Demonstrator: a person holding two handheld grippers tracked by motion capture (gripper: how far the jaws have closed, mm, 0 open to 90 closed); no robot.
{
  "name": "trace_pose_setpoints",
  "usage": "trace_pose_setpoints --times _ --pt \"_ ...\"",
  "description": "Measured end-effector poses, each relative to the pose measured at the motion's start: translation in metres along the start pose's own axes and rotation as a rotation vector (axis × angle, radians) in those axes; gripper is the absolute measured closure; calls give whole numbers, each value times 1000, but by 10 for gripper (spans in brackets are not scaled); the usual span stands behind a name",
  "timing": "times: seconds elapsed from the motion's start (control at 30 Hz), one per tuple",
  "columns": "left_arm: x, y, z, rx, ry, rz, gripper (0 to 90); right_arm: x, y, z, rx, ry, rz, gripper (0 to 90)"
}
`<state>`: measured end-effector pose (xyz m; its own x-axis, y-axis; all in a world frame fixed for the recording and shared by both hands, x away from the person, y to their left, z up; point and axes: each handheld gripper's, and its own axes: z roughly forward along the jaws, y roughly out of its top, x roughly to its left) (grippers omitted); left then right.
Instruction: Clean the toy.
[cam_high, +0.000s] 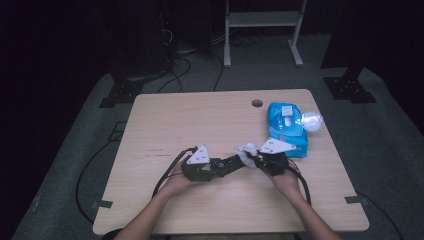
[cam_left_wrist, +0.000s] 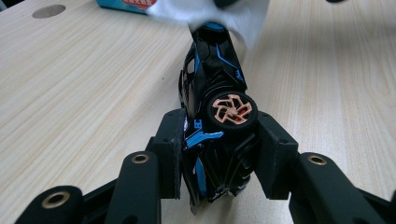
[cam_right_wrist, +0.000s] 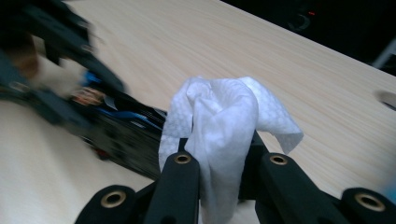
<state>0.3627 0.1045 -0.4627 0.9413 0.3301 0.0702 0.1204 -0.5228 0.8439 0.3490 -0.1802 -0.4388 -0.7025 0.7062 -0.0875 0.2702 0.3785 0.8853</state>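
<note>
At about eight o'clock from the tabletop's (cam_high: 165, 120) middle, the left tool (cam_high: 212, 168) pinches a black-and-blue toy car (cam_left_wrist: 212, 93), its pads pressed on the car's two flanks at the rear, by the copper-spoked wheel (cam_left_wrist: 229, 108). The car is turned on its side and held just over the wood, nose pointing toward three o'clock. It looks light, stiff and glossy, so it could slip or twist between the pads; the grip across the body at the wheel seems the firmest place, better than the thin blue trim.

At the car's nose, the right tool (cam_high: 254, 156) is pressed together on a bunched white wet wipe (cam_right_wrist: 219, 121), which touches the car's front end. The wipe is soft and limp and folds freely; gathered thick between the pads it should stay put while rubbing.

Toward two o'clock lies a blue wipes pack (cam_high: 286, 127), with a crumpled clear wrapper (cam_high: 312, 120) just beside it.
</note>
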Motion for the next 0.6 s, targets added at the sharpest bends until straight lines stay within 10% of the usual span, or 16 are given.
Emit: trace_pose_setpoints --times 0.23,0.6 --pt "0 0 0 -1 1 2 579 -17 -3 -23 -16 -31 55 812" --pt "-1 0 0 0 -10 7 580 18 13 2 2 99 6 810"
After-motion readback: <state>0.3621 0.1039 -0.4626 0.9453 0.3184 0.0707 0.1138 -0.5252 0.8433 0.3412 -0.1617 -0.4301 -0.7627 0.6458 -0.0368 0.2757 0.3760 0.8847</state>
